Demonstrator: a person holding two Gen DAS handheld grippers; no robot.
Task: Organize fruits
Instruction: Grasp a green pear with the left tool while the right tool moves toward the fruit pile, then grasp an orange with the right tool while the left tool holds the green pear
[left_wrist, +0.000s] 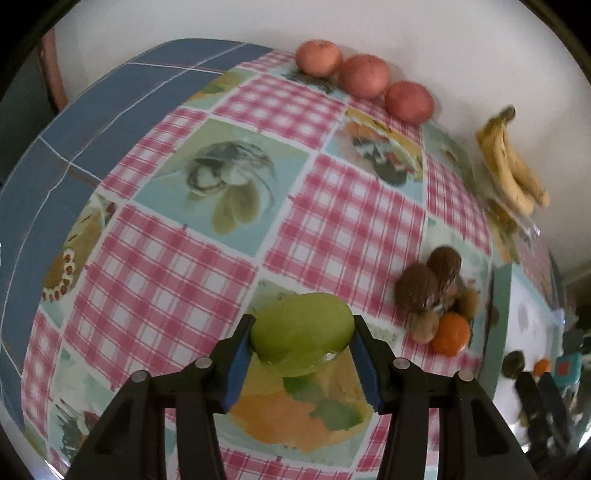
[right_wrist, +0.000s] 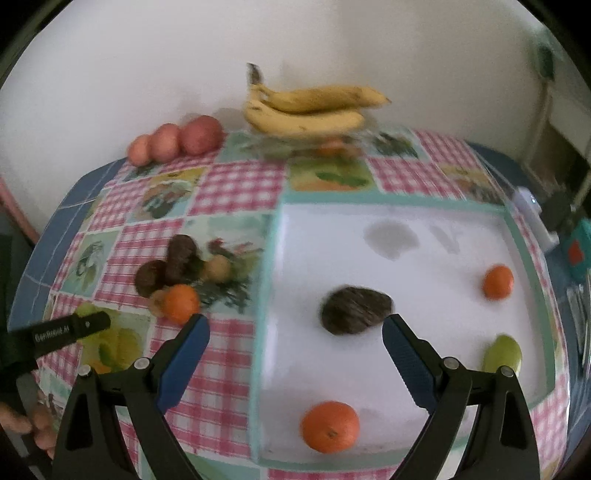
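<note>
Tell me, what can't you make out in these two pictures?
- Left wrist view: the underside of the green fruit, hidden by itself and the left gripper.
- Right wrist view: what lies under the bananas, blurred.
- Right wrist view: the green fruit on the white tray, partly behind the right gripper.

light: soft, even, rather dim indoor | shadows: faint grey patches on white tray (right_wrist: 424, 236) | blur: motion smear on bananas (right_wrist: 310, 109) and tablecloth (left_wrist: 332, 221) | distortion: strong fisheye bulge, dark vignetted corners | glare: little
</note>
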